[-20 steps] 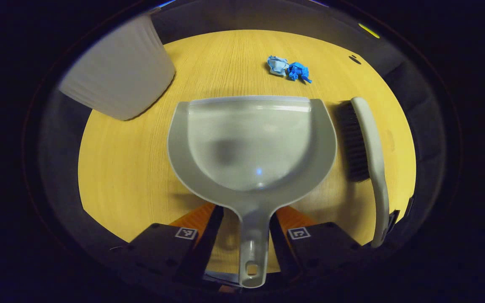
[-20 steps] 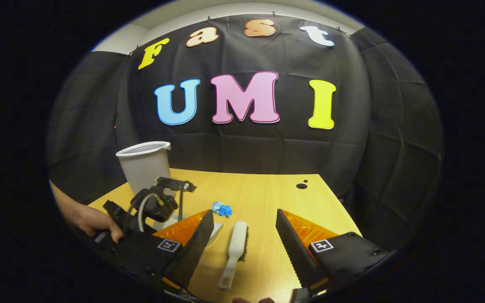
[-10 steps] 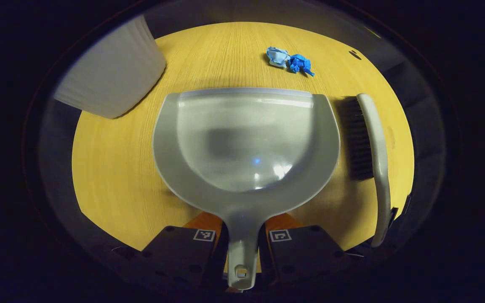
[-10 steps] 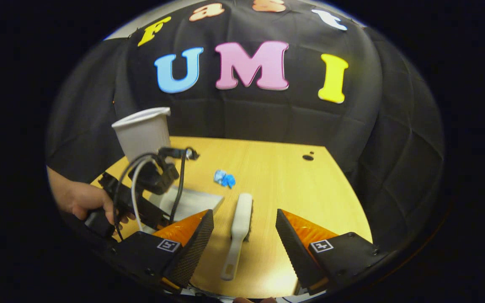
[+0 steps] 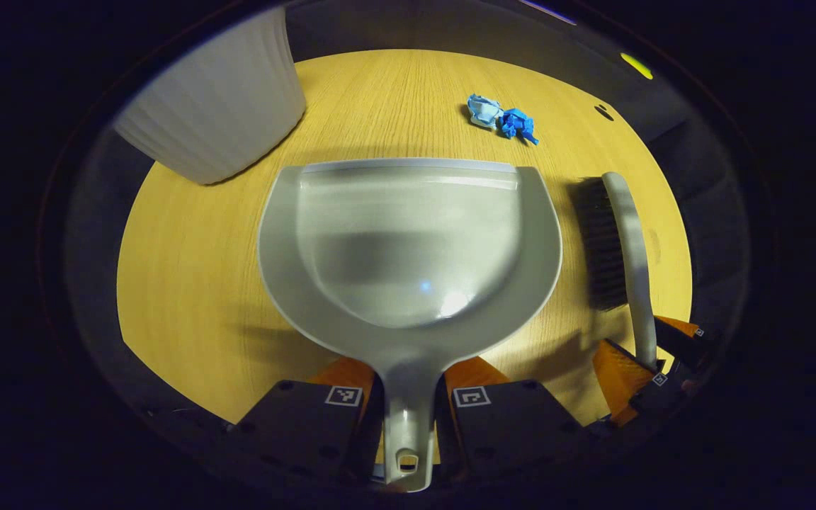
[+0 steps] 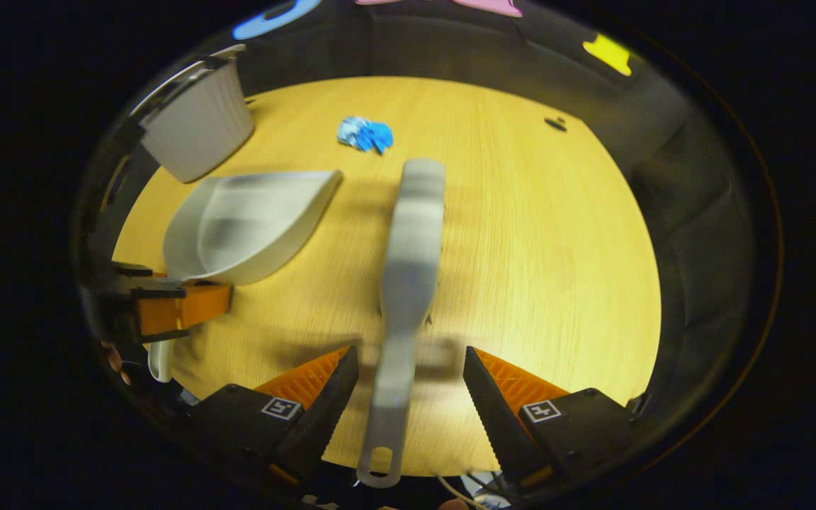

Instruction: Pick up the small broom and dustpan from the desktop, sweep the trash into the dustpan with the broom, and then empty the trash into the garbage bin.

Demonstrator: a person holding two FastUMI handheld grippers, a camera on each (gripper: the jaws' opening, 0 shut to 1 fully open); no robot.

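Note:
A grey dustpan (image 5: 408, 241) lies flat on the wooden desktop (image 5: 188, 269), and my left gripper (image 5: 408, 411) is shut on its handle. Right of the pan lies the small broom (image 5: 624, 241), bristles facing the pan. In the right gripper view the broom (image 6: 411, 262) runs straight away from me, its handle lying between the fingers of my right gripper (image 6: 408, 397), which stands open and apart from it. Crumpled blue trash (image 5: 503, 119) sits beyond the pan's front lip. The dustpan (image 6: 252, 219) and left gripper (image 6: 167, 312) show at the left of that view.
A white ribbed garbage bin (image 5: 217, 113) stands at the far left of the desktop, also seen as the bin (image 6: 199, 131) in the right gripper view. A small dark hole (image 6: 555, 124) marks the far right. Black cloth walls surround the desk.
My left gripper closed on the dustpan handle. My right gripper came down and tilted toward the desktop, and its open fingers now stand on either side of the broom handle.

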